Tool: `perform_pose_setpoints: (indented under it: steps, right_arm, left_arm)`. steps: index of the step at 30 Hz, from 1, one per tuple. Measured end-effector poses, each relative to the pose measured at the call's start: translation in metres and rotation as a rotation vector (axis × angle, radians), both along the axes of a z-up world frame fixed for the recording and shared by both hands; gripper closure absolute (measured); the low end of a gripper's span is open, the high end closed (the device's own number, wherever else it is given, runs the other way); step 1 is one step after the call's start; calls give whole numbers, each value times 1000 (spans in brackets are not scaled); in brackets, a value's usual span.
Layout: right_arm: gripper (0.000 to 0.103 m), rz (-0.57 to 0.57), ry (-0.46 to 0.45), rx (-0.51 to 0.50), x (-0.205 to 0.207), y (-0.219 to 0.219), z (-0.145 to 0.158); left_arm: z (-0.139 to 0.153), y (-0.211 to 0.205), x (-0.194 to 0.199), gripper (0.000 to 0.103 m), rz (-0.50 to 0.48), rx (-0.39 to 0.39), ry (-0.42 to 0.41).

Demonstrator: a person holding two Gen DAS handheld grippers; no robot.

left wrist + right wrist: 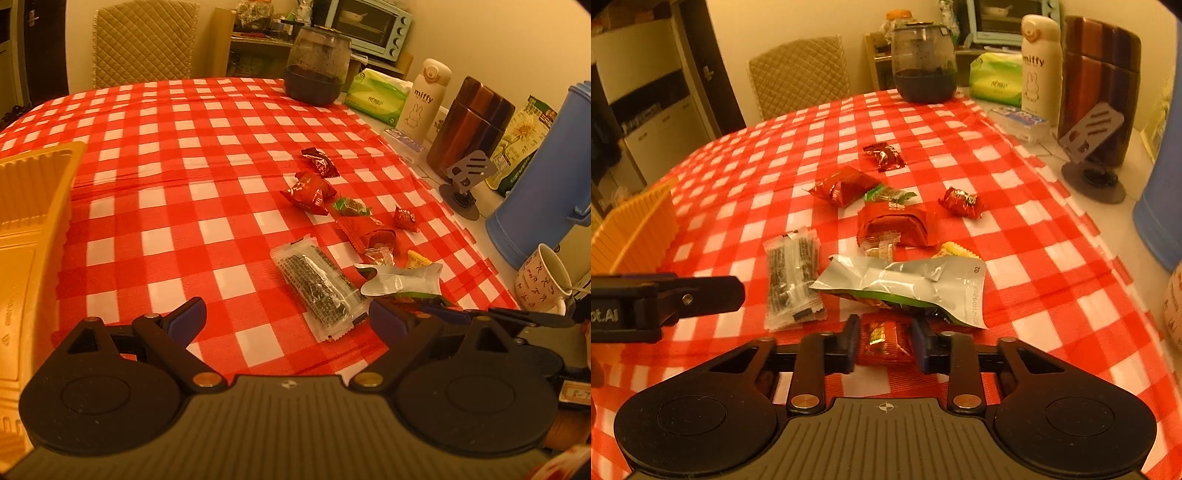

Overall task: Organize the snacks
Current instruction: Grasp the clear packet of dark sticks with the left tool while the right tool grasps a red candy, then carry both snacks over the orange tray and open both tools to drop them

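Red-checked cloth covers the table (1052, 280), with snacks scattered near its right side. Right gripper (885, 345) pinches a small red snack (884, 341) just above the cloth, close under a silver bag (905, 284). Left gripper (286, 314) hangs spread wide, nothing between its fingers, beside a clear packet (314, 284). Off to the left stands a yellow tray (33, 206). More red candies (884, 157) lie farther back.

Dim, warm orange indoor light, soft shadows, strong fisheye bending and dark vignetted corners, slight softness.
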State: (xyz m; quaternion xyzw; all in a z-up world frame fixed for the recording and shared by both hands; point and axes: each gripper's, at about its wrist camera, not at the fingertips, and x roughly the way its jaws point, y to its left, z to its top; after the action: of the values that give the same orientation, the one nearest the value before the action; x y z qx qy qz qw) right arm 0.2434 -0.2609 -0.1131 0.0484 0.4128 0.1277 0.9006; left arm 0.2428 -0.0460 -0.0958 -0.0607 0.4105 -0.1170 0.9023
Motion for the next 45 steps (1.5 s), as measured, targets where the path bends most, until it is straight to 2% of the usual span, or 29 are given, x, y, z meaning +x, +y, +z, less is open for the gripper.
perform_pose_setpoints:
  steps: [5,10,12,16,22,24,25,29,31,32,33,37,40,45]
  right_arm:
    - [79,18,-11,-13,-4,-3,3]
    - [79,-4,-14,13,-18,-14,12]
    - [79,-10,-11,9,-23,-17,13]
    - [79,-27,-5,-4,-28,-22,13]
    - [79,-32,-5,-13,-28,-23,13]
    - [79,-33,-8,-12,-27,-22,14]
    - [79,-34,-10,-11,-27,-22,14]
    - [79,-36,-10,-6,-24,-21,13]
    - [79,-43,-8,-3,-23,-22,13]
    - [79,-47,-7,-2,-23,-22,13]
    - [79,-51,-8,-2,-24,-23,14]
    - [79,-61,-13,1,-28,-26,18]
    - [79,-62,-21,2,-31,-27,24]
    - [79,-58,-57,17,-37,-26,46]
  left_arm:
    - [-4,-6,9,12,-46,-11,4]
    - [-10,-17,25,21,-106,-29,26]
    - [-13,-22,32,25,-115,-23,35]
    - [-21,-30,46,27,-113,-7,42]
    - [-26,-26,47,35,-115,77,31]
    - [-27,-24,45,47,-119,107,23]
    - [-27,-24,45,49,-125,119,18]
    - [-29,-31,50,49,-182,138,-4]
    - [-31,-40,51,49,-231,194,-26]
    - [-31,-42,51,55,-252,209,-36]
    - [-30,-42,50,67,-261,201,-35]
    - [-25,-37,46,68,-232,185,2]
    - [-17,-31,34,69,-208,189,-3]
    - [9,-12,7,69,-152,147,-14]
